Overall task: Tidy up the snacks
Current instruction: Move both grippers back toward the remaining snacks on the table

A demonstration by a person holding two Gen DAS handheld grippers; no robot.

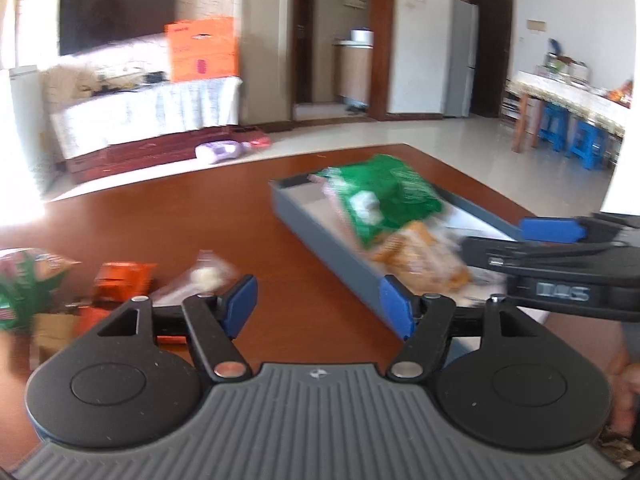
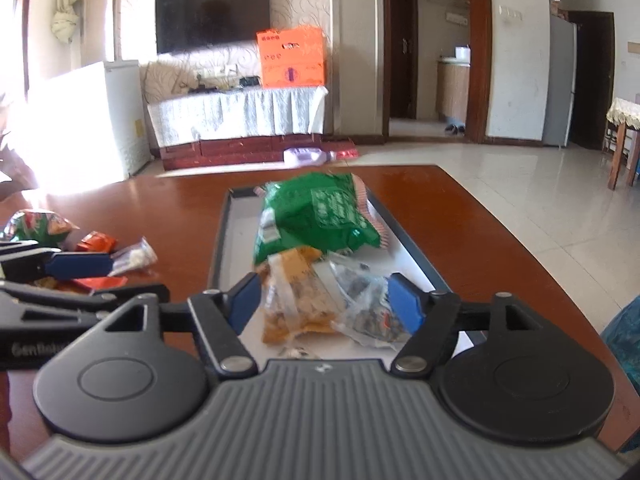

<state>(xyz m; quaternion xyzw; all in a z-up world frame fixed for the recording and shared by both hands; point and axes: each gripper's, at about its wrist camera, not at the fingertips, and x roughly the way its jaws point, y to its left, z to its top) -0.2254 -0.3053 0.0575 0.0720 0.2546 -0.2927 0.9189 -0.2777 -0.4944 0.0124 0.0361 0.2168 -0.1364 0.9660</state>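
Both grippers are spread apart, holding nothing. The right gripper (image 2: 326,300) hangs over the grey rectangular tray (image 2: 404,236) with the green crinkly snack bag (image 2: 320,212); the left gripper (image 1: 320,304) is above the glossy reddish-brown wooden counter (image 1: 168,220), beside loose packets.

Reddish-brown wooden table (image 2: 460,216) is carrying a grey tray (image 2: 219,240) near its middle. Lying on the tabletop left of tray: clear bag w/ white pieces (image 2: 134,258), orange packets (image 2: 96,242), green-and-orange bag (image 2: 38,226) farthest from tray.
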